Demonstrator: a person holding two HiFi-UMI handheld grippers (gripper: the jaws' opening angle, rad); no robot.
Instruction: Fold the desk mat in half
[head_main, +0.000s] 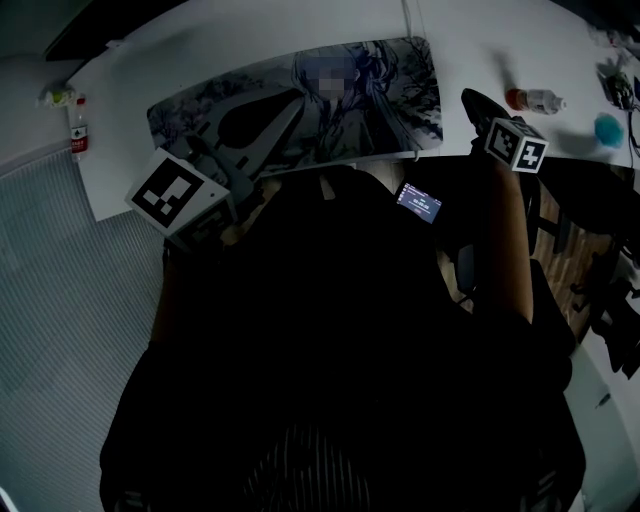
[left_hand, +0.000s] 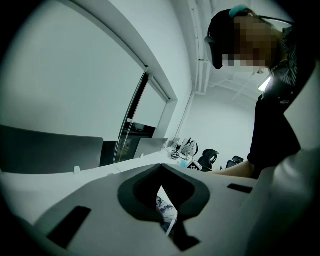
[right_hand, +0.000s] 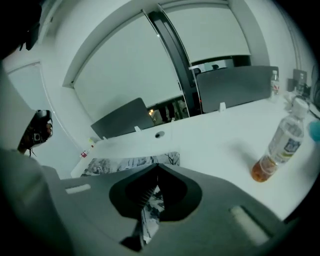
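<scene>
Head view: desk mat (head_main: 390, 110) lies flat along near edge of white desk (head_main: 250, 30). Step in hand, by my read: grip taken, fold not begun. Left gripper (left_hand: 161, 167) is pinched on mat's left end, right gripper (right_hand: 156, 167) on its right end (print shows between both jaw pairs). Next: lift one end, carry across, match edges. Grippers low, pointing inward.

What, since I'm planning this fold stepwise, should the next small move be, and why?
Probably lift both grippers together slightly, peeling the near edge up. The left gripper and right gripper each appear shut on the near edge of the desk mat, while the rest lies flat and unfolded on the desk, so lifting would start the fold toward the far edge.
</scene>
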